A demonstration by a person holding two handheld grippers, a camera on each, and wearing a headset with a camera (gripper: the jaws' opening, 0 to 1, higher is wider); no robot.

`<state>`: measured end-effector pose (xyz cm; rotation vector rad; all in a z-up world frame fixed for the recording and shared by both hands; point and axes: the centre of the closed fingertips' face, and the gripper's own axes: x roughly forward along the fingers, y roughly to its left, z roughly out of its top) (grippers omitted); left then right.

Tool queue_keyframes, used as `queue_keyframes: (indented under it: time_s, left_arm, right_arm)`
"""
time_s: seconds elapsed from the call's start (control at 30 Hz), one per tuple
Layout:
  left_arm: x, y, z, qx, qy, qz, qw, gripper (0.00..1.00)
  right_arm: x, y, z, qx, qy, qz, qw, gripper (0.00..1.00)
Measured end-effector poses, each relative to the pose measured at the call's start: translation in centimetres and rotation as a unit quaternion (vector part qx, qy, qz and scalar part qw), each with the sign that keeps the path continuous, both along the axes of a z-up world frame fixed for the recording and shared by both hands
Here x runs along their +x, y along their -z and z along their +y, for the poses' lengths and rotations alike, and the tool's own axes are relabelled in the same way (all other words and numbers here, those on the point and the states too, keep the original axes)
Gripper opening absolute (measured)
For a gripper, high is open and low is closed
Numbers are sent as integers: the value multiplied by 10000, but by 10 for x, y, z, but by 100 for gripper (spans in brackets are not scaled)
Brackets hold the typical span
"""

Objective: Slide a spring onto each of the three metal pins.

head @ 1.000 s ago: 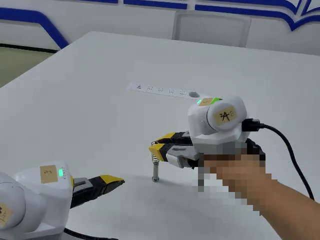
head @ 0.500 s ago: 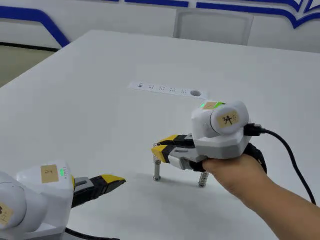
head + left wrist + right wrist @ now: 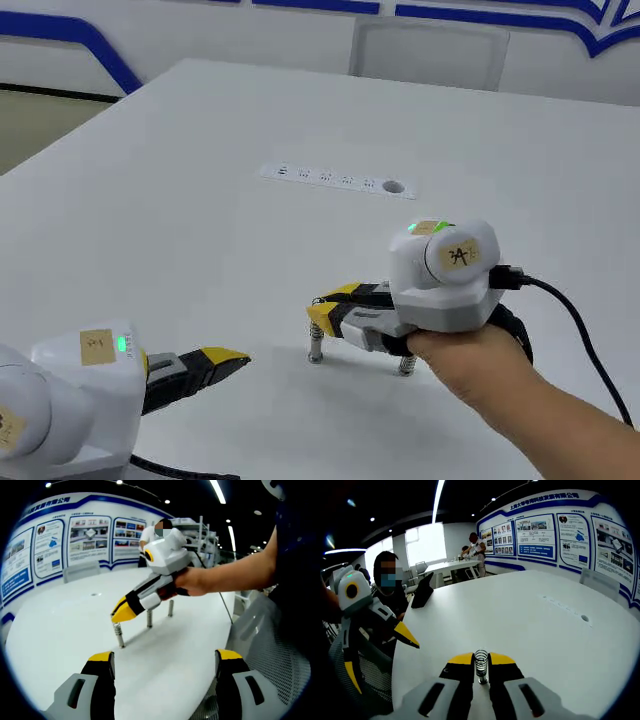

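Note:
My right gripper [image 3: 320,314] is shut on a small steel spring [image 3: 481,662], which sits around the top of an upright metal pin [image 3: 316,344]. In the left gripper view the spring [image 3: 117,628] hangs just under the right gripper's yellow tip, on the nearest pin [image 3: 120,639]. Two more pins [image 3: 149,619] [image 3: 170,608] stand behind it. A second pin [image 3: 406,365] under the hand looks coiled, as if it carries a spring. My left gripper [image 3: 235,360] rests open at the lower left, apart from the pins, with nothing between its fingers [image 3: 100,662].
A white power strip [image 3: 340,181] lies flat on the white table [image 3: 180,200] beyond the pins. A black cable [image 3: 590,340] trails from the right gripper. A chair [image 3: 430,50] stands at the far edge. People sit at the table's other end [image 3: 387,587].
My right gripper has come down a little along the front pin, taking the spring lower on it. The left gripper has stayed put. The head camera shifted slightly.

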<state>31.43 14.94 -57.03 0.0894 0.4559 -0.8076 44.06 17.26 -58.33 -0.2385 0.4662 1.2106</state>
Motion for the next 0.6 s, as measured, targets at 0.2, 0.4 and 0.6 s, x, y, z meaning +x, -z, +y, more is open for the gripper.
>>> queue_keyframes:
  time_s: [0.2,0.4,0.6]
  left_arm:
    - [0,-1,0,-5,-21,-17,10000,84]
    - [1,-1,1,-10,-44,-27,10000,84]
    - [2,-2,2,-23,-71,-46,10000,84]
  right_arm:
    - [-3,8,1,-113,-53,-21,9999,12]
    - [-5,16,2,-260,-114,-54,9996,12]
    - [-6,22,3,-396,-127,-60,9991,12]
